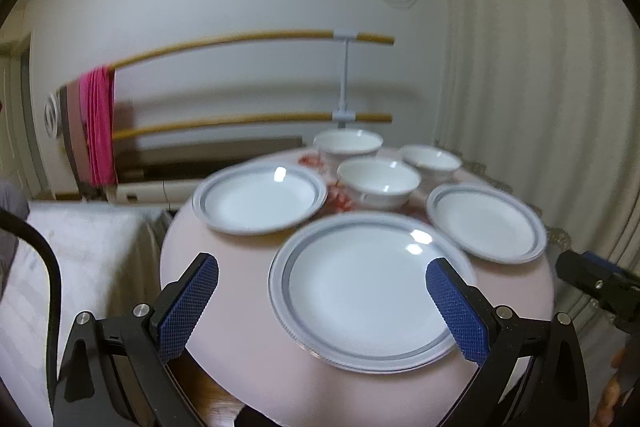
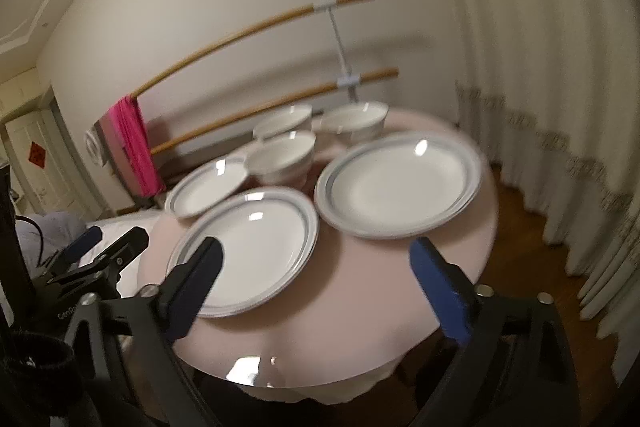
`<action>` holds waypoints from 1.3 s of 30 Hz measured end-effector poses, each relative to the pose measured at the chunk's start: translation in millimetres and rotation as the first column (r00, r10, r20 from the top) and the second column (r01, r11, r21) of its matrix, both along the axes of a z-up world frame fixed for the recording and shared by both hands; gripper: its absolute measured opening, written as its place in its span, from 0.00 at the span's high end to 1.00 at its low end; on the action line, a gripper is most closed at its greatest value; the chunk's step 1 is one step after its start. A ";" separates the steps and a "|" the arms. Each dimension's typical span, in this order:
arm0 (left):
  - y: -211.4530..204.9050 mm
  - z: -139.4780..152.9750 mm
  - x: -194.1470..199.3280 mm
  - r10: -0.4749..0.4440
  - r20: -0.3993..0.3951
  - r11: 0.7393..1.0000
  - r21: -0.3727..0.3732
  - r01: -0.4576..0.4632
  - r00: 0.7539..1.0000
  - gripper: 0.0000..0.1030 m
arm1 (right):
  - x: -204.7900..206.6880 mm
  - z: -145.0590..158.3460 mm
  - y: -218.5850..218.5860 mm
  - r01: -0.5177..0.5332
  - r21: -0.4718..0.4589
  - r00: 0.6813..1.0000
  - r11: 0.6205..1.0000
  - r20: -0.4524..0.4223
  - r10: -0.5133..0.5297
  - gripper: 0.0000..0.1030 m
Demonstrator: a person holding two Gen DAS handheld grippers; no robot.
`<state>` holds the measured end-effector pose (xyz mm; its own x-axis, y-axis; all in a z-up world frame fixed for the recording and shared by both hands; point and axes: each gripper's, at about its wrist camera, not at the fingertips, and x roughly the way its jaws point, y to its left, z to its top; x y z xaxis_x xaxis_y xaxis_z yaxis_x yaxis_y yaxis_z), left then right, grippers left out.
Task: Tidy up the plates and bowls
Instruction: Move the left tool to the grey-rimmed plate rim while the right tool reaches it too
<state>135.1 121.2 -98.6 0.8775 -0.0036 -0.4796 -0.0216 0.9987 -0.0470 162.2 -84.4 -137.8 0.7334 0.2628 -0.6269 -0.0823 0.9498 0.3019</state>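
Three white plates with grey rims lie on a round pink table: a near plate, a left plate and a right plate. Three white bowls stand behind them: a middle bowl, a far bowl and a right bowl. My left gripper is open and empty above the table's near edge, in front of the near plate. My right gripper is open and empty, hovering near the table's front edge between the near plate and the right plate. The bowls are behind.
A wooden two-rail rack with a pink cloth stands behind the table. Curtains hang on the right. A white bed or cushion lies left of the table. The table sits on a wooden floor.
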 end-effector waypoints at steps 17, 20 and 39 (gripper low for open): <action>46.1 -45.8 108.7 0.028 -0.248 0.991 -0.122 -0.060 0.968 0.01 | 69.4 -72.9 26.5 -0.058 0.066 0.969 0.996 -0.238 0.072 0.54; 51.1 -50.4 121.6 0.024 -0.282 0.990 -0.123 -0.061 0.959 0.01 | 78.5 -79.0 28.0 -0.068 0.097 0.960 0.993 -0.263 0.092 0.68; 71.5 -70.6 155.9 0.011 -0.393 0.977 -0.190 -0.093 0.919 0.16 | 95.7 -83.8 32.9 -0.072 0.098 0.949 0.993 -0.300 0.099 0.85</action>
<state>291.0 192.6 -169.3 0.6239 -0.0953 -0.7757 -0.1303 0.9660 -0.2235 257.8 -51.5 -221.6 0.4839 0.3781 -0.7893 -0.0538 0.9130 0.4044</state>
